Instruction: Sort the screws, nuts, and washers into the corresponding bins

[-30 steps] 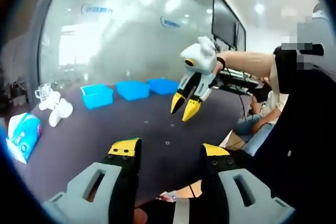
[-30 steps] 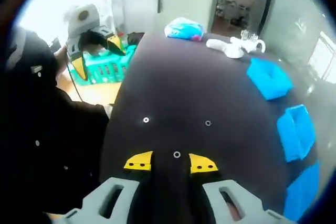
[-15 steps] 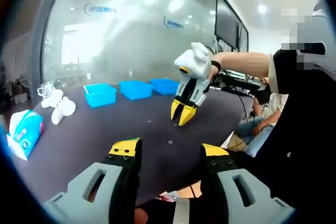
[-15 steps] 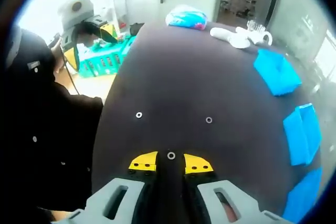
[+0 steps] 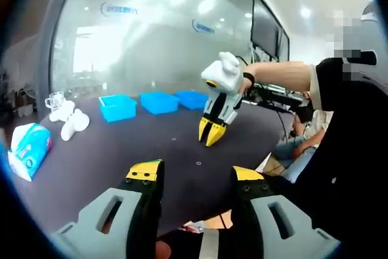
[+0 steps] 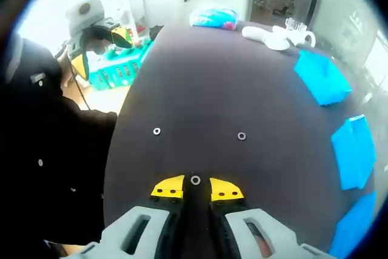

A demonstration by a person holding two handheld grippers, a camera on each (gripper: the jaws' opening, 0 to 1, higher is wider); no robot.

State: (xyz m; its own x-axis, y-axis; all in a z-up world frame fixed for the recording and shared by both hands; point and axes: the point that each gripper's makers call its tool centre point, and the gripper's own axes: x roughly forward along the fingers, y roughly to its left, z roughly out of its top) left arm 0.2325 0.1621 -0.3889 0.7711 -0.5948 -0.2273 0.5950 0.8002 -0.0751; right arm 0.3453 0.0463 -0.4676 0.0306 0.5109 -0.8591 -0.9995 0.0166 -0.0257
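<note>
Three small metal rings lie on the dark surface (image 6: 200, 77) in the right gripper view: one washer (image 6: 195, 180) sits right at the tips of the right claw (image 6: 196, 187), at 6 o'clock, a second ring (image 6: 157, 131) lies up at 10 o'clock from it, and a third ring (image 6: 242, 136) at 2 o'clock. The right claw's yellow tips are drawn nearly together, the washer just beyond them; whether they actually pinch it I cannot tell. Three blue bins run down the 3 o'clock edge: the far bin (image 6: 321, 78), the middle bin (image 6: 354, 151) and the near bin (image 6: 353, 225). At 12 o'clock sit a blue packet (image 6: 213, 16) and white cups (image 6: 280, 36).

In the left gripper view the left claw (image 5: 196, 177) stands wide open over the near edge of the surface, holding nothing. The right claw comes in at 1 o'clock, tips down and touching the surface, held by a white-gloved hand (image 5: 223, 72). A ring (image 5: 198, 163) lies just ahead between the left jaws. The bins line up at 11 o'clock, the packet and cups at 9 o'clock.
</note>
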